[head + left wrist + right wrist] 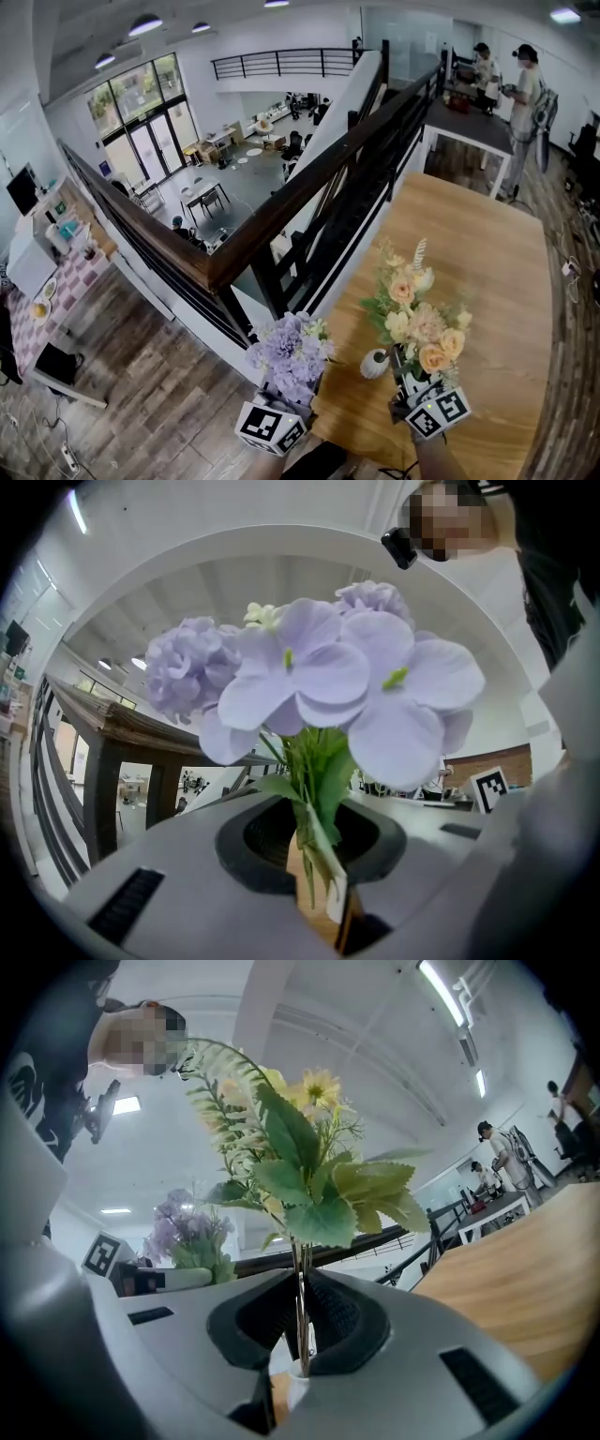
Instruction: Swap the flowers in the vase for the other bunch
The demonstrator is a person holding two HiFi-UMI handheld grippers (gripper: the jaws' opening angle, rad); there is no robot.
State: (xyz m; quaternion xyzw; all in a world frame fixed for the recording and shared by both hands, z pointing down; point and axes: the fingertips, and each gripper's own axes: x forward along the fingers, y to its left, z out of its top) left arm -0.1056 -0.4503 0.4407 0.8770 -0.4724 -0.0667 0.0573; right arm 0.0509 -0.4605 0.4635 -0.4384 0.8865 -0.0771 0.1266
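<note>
My left gripper (279, 410) is shut on the green stems of a purple flower bunch (292, 352), held upright off the table's left edge. In the left gripper view the stems (314, 832) sit pinched between the dark pads. My right gripper (419, 392) is shut on the thin stems of a yellow and peach bunch (420, 319), upright over the wooden table (487, 272). A small white vase (374, 364) stands just left of it. In the right gripper view the stem ends (300, 1326) reach down to the vase's white rim (296, 1374); whether they are inside is hidden.
A dark wooden railing (309, 202) runs along the table's left side, with a drop to a lower floor beyond it. Two people (511, 89) stand by another table (469, 122) at the far right. A person's blurred face and camera show in both gripper views.
</note>
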